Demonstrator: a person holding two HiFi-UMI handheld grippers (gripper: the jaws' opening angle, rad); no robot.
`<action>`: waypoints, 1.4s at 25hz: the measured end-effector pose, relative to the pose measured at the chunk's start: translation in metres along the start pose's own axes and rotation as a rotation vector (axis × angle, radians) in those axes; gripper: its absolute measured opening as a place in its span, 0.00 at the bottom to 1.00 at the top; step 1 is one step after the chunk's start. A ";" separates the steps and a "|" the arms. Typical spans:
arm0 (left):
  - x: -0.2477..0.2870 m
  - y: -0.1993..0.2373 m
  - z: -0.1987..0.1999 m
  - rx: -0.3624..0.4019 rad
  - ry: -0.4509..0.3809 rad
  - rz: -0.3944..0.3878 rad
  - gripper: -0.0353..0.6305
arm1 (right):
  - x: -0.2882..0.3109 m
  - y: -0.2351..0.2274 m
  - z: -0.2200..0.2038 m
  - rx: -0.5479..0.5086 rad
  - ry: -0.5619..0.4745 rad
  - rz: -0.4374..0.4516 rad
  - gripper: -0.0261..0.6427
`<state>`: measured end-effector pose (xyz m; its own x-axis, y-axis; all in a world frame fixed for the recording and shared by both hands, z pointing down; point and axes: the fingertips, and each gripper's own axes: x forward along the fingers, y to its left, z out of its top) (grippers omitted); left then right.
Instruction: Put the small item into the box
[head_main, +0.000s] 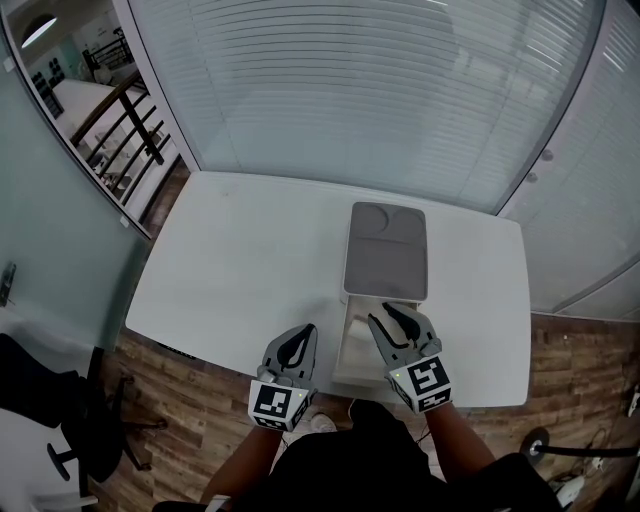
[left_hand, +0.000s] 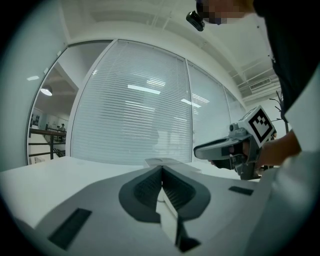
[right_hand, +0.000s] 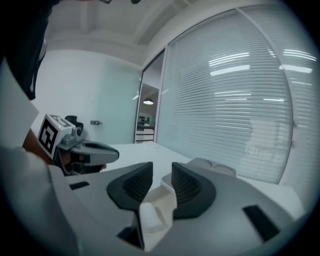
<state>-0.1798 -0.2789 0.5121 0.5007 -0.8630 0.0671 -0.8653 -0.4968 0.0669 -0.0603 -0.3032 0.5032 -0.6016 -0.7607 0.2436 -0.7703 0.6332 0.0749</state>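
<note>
A box stands on the white table (head_main: 240, 260). Its grey lid (head_main: 386, 250) lies farther out, and its white open base (head_main: 352, 350) sits at the near edge. No small item shows in any view. My right gripper (head_main: 388, 317) hovers over the base's far end with its jaws a little apart and nothing between the pads (right_hand: 162, 172). The grey lid (right_hand: 214, 165) lies just beyond those jaws. My left gripper (head_main: 303, 336) is shut and empty, left of the base over bare table. In the left gripper view its jaws meet (left_hand: 161, 171), and the right gripper (left_hand: 235, 147) shows at the right.
A glass wall with blinds (head_main: 380, 90) runs behind the table. Wooden floor (head_main: 580, 370) lies to the right and near side. An office chair (head_main: 90, 430) stands at the lower left. The table's near edge (head_main: 200, 355) is just under the left gripper.
</note>
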 end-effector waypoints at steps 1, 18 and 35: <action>-0.001 0.000 0.002 0.001 -0.006 -0.001 0.07 | -0.004 -0.003 0.005 0.032 -0.031 -0.018 0.21; -0.015 -0.008 0.011 0.129 -0.014 -0.014 0.07 | -0.044 -0.009 0.055 -0.006 -0.254 -0.162 0.04; -0.041 -0.012 0.026 0.086 -0.053 0.024 0.07 | -0.061 0.008 0.059 -0.008 -0.316 -0.176 0.04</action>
<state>-0.1907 -0.2399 0.4823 0.4801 -0.8771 0.0144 -0.8769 -0.4803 -0.0197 -0.0422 -0.2596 0.4323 -0.4969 -0.8637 -0.0845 -0.8668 0.4892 0.0970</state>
